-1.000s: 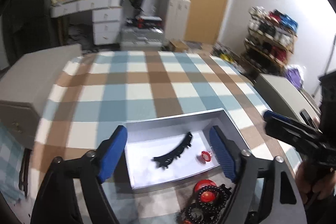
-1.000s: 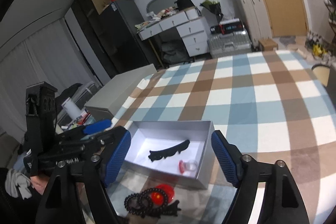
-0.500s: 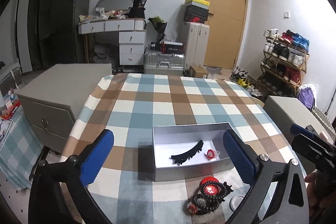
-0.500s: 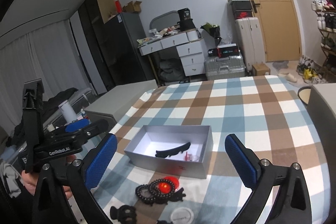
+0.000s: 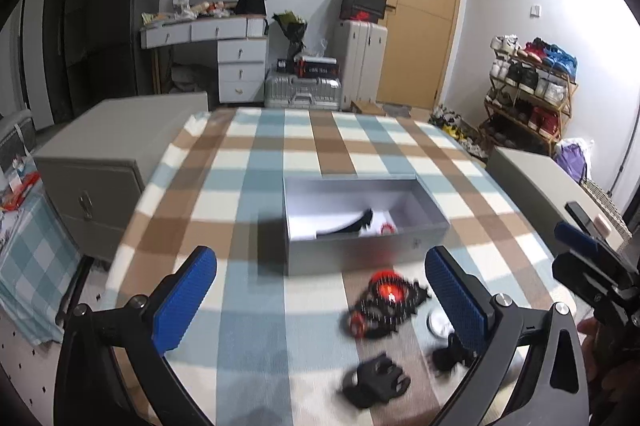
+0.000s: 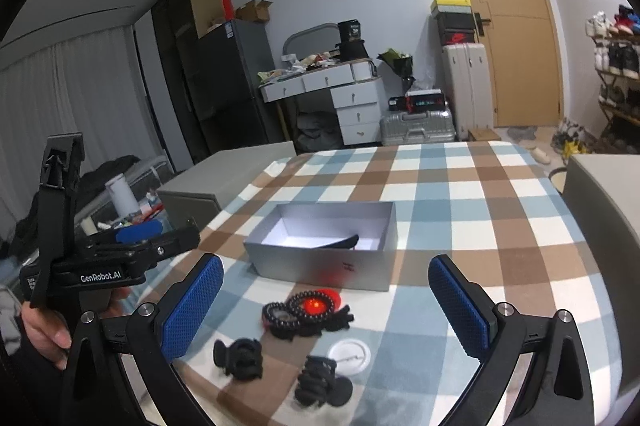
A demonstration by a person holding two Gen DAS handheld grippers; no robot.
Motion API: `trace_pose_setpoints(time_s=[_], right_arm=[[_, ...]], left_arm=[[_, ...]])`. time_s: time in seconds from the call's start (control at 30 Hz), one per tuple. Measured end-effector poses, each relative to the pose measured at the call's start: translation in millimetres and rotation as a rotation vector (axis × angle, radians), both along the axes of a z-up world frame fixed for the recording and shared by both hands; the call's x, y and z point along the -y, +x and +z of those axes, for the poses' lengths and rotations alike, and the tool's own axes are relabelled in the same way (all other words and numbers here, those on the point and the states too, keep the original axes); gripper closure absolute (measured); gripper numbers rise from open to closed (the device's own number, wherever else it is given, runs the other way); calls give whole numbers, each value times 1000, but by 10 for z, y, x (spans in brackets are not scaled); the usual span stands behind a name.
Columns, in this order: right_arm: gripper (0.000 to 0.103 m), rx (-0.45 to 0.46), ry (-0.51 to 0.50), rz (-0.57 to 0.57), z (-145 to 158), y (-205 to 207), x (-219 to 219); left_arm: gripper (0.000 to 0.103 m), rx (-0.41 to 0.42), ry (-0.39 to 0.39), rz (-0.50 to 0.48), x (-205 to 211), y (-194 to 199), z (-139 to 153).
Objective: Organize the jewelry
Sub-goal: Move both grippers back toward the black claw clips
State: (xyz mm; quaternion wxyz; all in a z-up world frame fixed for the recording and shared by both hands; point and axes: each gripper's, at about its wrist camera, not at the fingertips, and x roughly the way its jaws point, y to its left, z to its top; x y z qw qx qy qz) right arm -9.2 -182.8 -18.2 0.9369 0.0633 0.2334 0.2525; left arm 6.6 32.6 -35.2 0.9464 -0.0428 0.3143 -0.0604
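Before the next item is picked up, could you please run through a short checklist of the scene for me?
1. Left tongs open, nothing between them: ok.
2. Right tongs open, nothing between them: ok.
3. Grey box uncovered, with room inside: ok.
4. Black curved comb already inside the box: ok.
5. Bead bracelets, black claw clip and white round lid on the checked cloth, outside the box: not ok.
6. Whether the bracelets are tangled: cannot tell.
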Motion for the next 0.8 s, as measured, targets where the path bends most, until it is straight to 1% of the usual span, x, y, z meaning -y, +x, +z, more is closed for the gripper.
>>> trace_pose_setpoints(time_s=[0.07,0.17,0.27,0.33,0.4,0.6,0.73,0.8], right_arm=[[0,4,-5,-1,-32,-50,0],[0,-4,-23,-15,-80,-106,-6],[0,-6,-51,-20,-127,-159,-20],[0,-15,-62,-20,-165,-184,-28],[0,-37,-65,-22,-220,-189,-25],[0,-75,-64,-13,-320,-204,-36],[0,-82,-64,2,-323,-203,-66],[0,-76,-68,5,-317,-211,-77]], left_arm=[[1,-27,-1,-8,2,-42,-56],[1,-87,-43,-52,-5,-88,-172],[1,-135,-51,-73,26,-133,-271],[1,-171,-63,-100,63,-164,-357],[2,-204,-74,-147,117,-190,-428],[2,-269,-127,-193,151,-192,-602],[2,-310,-141,-216,171,-145,-736],[2,-318,-158,-227,180,-142,-769]])
